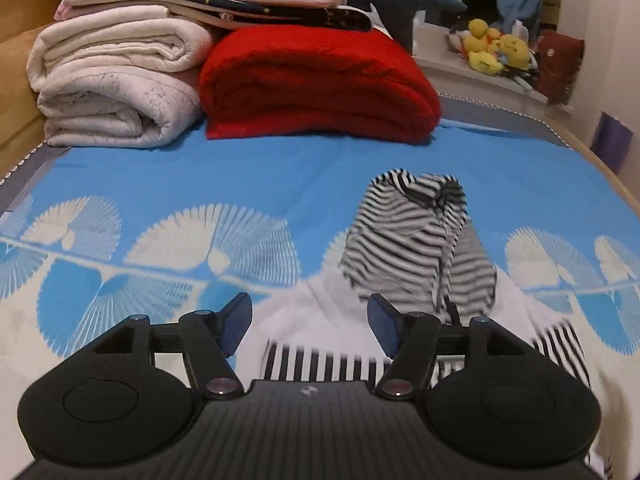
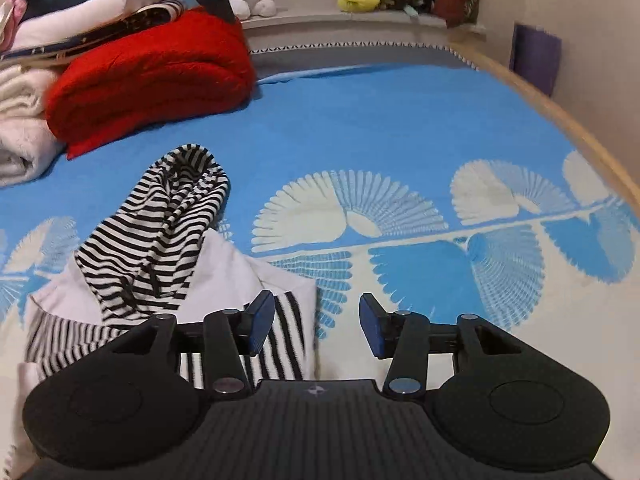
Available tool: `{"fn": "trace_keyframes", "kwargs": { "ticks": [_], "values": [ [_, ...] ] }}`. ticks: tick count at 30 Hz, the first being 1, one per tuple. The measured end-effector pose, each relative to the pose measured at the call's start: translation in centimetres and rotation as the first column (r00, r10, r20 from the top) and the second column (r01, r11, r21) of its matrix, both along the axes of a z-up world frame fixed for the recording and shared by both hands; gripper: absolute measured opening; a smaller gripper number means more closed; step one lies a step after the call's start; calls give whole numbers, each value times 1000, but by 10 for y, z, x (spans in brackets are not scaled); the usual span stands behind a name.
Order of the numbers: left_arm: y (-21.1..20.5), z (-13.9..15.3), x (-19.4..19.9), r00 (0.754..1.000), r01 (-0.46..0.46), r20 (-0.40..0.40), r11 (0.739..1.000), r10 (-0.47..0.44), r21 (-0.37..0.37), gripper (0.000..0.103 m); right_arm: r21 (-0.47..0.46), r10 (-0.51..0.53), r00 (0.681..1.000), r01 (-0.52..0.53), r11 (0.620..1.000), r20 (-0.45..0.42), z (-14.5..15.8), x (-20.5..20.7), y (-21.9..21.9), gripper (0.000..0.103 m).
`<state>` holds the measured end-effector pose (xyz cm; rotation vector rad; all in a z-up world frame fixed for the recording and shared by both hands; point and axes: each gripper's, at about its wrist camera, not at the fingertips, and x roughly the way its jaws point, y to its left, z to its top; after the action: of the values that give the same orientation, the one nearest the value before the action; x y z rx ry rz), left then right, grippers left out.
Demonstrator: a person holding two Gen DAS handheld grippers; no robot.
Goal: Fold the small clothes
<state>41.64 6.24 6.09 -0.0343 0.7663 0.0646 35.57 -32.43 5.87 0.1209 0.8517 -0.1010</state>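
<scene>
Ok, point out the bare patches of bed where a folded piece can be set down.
Free: the blue sheet right of the striped garment, out to the wooden bed edge; also the strip between garment and red blanket. Crowded: the far left, with red blanket and white quilts stacked.

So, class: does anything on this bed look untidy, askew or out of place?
Yes: the striped garment lies bunched and twisted in a heap across the white garment, not flat. The red blanket and cream blankets behind are folded and stacked. Both grippers, left and right, have open jaws, holding nothing.
</scene>
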Motion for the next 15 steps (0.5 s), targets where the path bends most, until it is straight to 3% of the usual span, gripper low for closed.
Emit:
{"fn": "trace_keyframes", "kwargs": {
  "ticks": [3,4,5,7,11,13,15],
  "values": [
    [2,-4,45,999,-15,-40,1000,14,-21,68,-5,2,1000,-2,1000,2,1,2,2,49],
    [3,-7,60,998,-23,-53,1000,21,-22,58,-2,8,1000,-8,1000,-1,0,3,4,49],
    [5,-13,77,997,-44,-70,999,42,-19,30,3,13,1000,-13,1000,-4,0,4,5,49],
    [11,-31,113,983,-118,-144,993,117,0,0,-2,27,1000,-27,1000,-7,0,5,8,49],
    [25,-66,178,926,-263,-290,964,243,-32,0,9,58,998,-58,998,-17,-2,6,12,49],
    [15,-72,205,938,-222,-278,975,208,-21,0,16,67,997,-67,998,-31,-5,6,11,49],
    [3,-76,228,953,-163,-268,985,140,-64,0,12,71,997,-70,997,-44,-9,6,9,49]
  ]
}}
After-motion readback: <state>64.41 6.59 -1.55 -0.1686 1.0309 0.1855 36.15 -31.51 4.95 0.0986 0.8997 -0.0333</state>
